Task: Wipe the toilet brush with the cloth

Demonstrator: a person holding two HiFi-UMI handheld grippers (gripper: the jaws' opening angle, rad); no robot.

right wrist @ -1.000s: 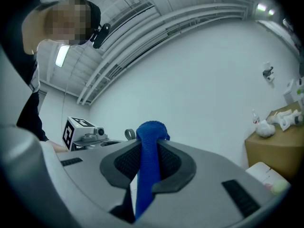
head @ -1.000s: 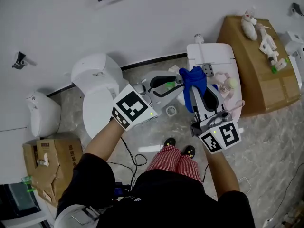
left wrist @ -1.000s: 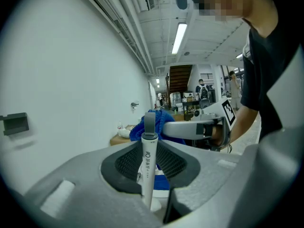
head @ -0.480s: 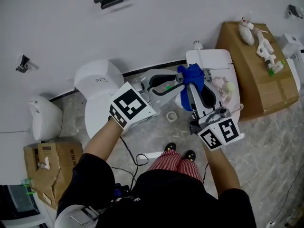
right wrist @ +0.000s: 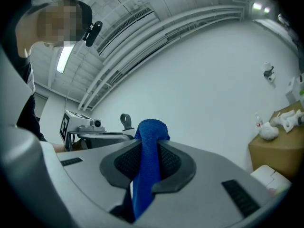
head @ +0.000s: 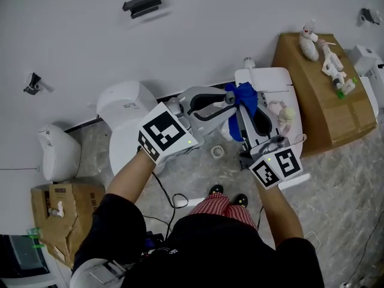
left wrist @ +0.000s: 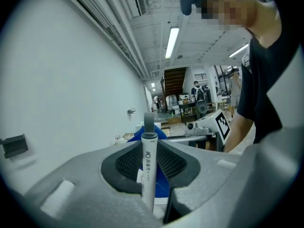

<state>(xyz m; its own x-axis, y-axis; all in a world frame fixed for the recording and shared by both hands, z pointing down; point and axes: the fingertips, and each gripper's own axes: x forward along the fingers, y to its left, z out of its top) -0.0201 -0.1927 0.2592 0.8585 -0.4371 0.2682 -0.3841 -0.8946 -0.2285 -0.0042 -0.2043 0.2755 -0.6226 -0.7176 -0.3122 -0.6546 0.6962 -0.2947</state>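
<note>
Clamped in left gripper (left wrist: 150, 148): white toilet brush (left wrist: 148, 167) handle, upright. Pinched in right gripper (right wrist: 147, 156): blue cloth (right wrist: 151, 129), just beside handle end.

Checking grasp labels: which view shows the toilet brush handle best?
Left gripper view: the white toilet brush handle, with its grey loop, is clamped in the left gripper. Right gripper view shows only the grey loop beside the blue cloth. In head view the blue cloth hides it.
</note>
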